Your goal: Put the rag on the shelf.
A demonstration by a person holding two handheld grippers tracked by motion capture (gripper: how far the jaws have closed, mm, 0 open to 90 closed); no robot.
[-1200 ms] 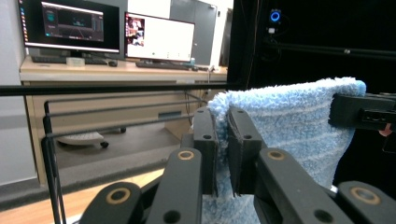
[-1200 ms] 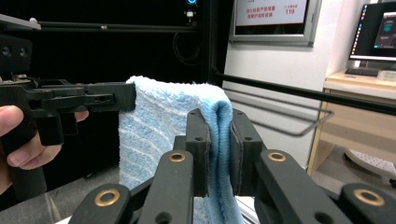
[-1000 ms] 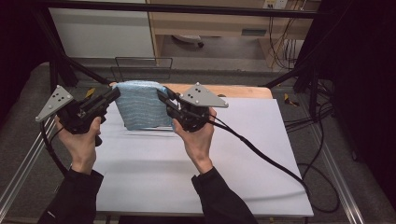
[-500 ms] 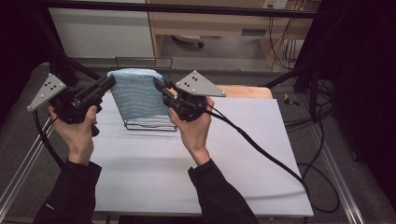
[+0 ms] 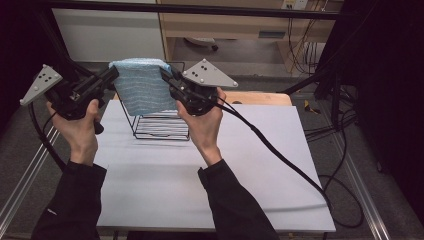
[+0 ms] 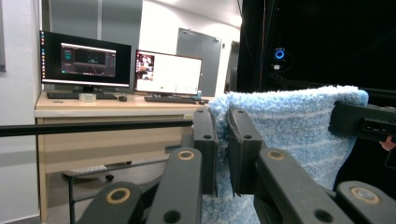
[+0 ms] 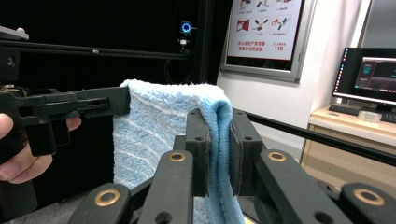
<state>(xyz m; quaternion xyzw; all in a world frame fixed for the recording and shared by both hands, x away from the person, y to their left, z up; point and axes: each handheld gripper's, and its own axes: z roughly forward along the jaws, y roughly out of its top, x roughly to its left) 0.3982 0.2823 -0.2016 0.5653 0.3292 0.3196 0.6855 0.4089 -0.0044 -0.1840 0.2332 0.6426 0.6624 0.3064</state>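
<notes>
Above the far edge of the table, the light blue striped terry towel [image 5: 144, 90] hangs folded between your two grippers, lifted clear of the white tabletop [image 5: 200, 185]. Your left gripper [image 5: 111, 76] pinches its one upper corner, jaws pressed on the folded cloth, and your right gripper [image 5: 166, 75] clamps the other corner the same way. Just below the towel's hanging edge stands a black wire rack [image 5: 159, 125] on the table.

The terry towel [image 5: 143, 91] is light blue with thin white stripes; the wire rack [image 5: 161, 126] is black, on a white table [image 5: 250, 165].
</notes>
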